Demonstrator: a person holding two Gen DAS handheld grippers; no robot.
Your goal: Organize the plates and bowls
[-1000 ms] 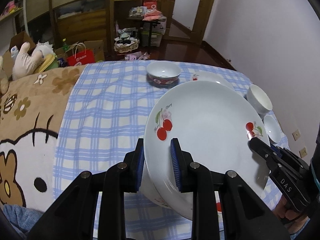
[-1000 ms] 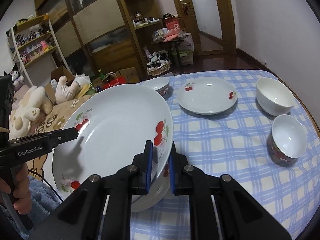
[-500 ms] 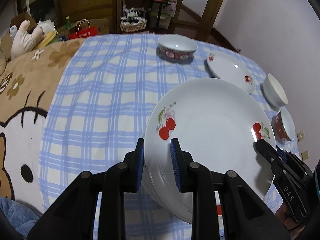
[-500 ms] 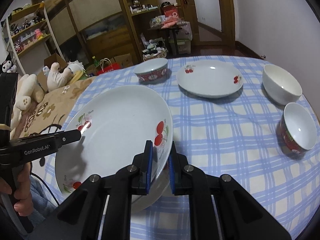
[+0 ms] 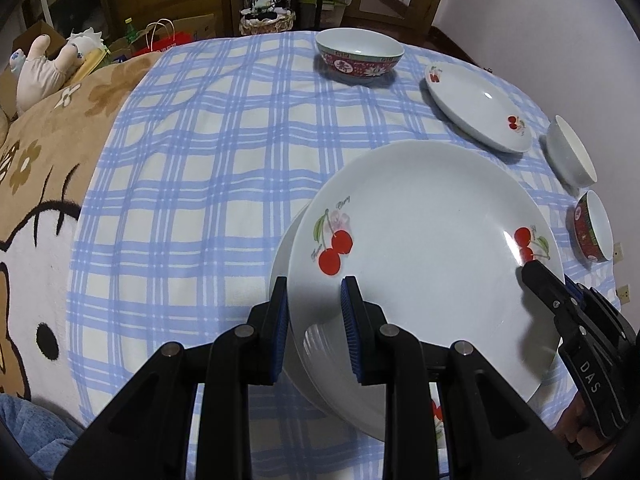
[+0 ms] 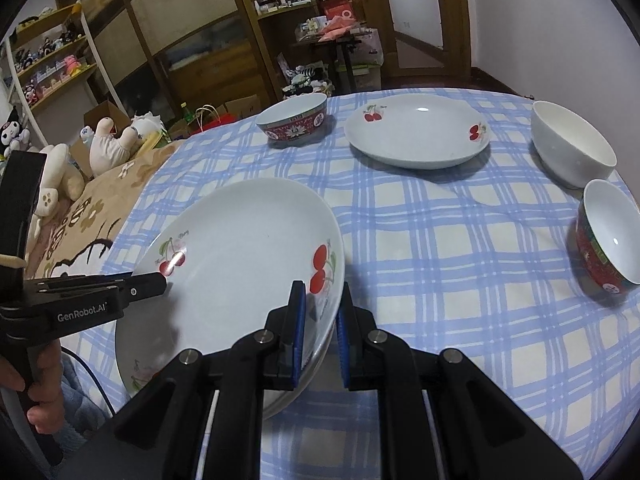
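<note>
Both grippers clamp one big cherry-print plate (image 5: 424, 248) by opposite rims: left gripper (image 5: 314, 328) w/ jaws narrow on the near-left edge, right gripper (image 6: 320, 332) nearly shut on the right edge. Vs a sec ago the plate sits lower, now just above or touching a second plate (image 5: 282, 256) under it on the blue checked cloth (image 5: 192, 184). Stack likely almost made; smaller cherry plate (image 6: 416, 136) & 4 bowls are still apart.

Cherry plate (image 6: 240, 248) (tilted) between claws
</note>
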